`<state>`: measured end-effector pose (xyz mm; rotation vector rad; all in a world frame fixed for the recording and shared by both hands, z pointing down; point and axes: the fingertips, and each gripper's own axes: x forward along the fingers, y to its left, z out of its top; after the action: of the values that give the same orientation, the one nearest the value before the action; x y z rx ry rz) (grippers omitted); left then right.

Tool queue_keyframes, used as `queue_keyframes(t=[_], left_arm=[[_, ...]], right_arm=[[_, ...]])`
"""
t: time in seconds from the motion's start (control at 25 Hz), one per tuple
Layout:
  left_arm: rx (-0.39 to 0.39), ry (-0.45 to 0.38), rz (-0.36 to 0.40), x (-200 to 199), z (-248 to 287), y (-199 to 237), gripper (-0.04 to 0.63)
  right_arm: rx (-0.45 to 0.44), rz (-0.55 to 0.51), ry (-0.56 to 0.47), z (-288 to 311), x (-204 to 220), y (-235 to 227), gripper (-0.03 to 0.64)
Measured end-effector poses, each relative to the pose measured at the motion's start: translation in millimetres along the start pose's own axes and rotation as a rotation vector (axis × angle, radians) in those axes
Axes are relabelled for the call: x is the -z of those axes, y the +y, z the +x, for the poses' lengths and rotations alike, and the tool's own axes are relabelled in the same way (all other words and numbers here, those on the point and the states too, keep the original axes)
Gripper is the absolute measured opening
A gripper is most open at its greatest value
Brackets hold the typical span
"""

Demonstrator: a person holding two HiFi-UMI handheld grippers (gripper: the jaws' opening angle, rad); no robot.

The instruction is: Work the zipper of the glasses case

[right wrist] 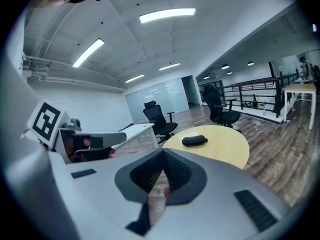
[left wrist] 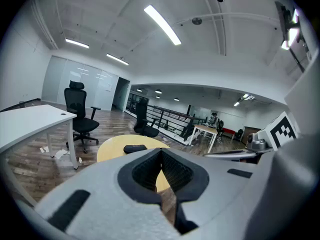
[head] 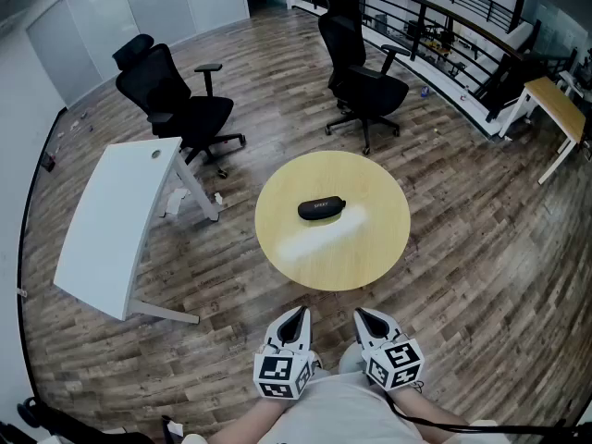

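Observation:
A black glasses case [head: 321, 208] lies shut near the middle of a round yellow table [head: 370, 257]. Both grippers hang low near the person's body, short of the table's near edge and well away from the case. The left gripper [head: 299, 315] and the right gripper [head: 363, 315] sit side by side, each with its jaws closed tip to tip and nothing between them. In the left gripper view the case [left wrist: 135, 148] shows small beyond the left gripper [left wrist: 161, 152]. In the right gripper view the case [right wrist: 194, 140] lies on the table [right wrist: 227, 146] past the right gripper [right wrist: 162, 154].
A white desk [head: 111, 220] stands left of the table, with a black office chair [head: 176, 104] behind it. Another black chair [head: 365, 81] is beyond the table. A wooden desk [head: 558, 109] and a railing [head: 444, 35] are at the far right. The floor is wood.

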<state>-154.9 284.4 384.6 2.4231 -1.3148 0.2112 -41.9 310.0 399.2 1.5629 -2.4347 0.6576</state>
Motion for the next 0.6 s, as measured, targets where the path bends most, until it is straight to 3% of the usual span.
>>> queue_keyframes(t=[0.32, 0.6], left_arm=[[-0.018, 0.018, -0.008, -4, 34, 28, 0.006], [-0.068, 0.040, -0.007, -19, 107, 46, 0.006]], right_arm=[[-0.041, 0.016, 0.000, 38, -7, -16, 0.003], [-0.083, 0.011, 0.015, 102, -39, -74, 0.003]])
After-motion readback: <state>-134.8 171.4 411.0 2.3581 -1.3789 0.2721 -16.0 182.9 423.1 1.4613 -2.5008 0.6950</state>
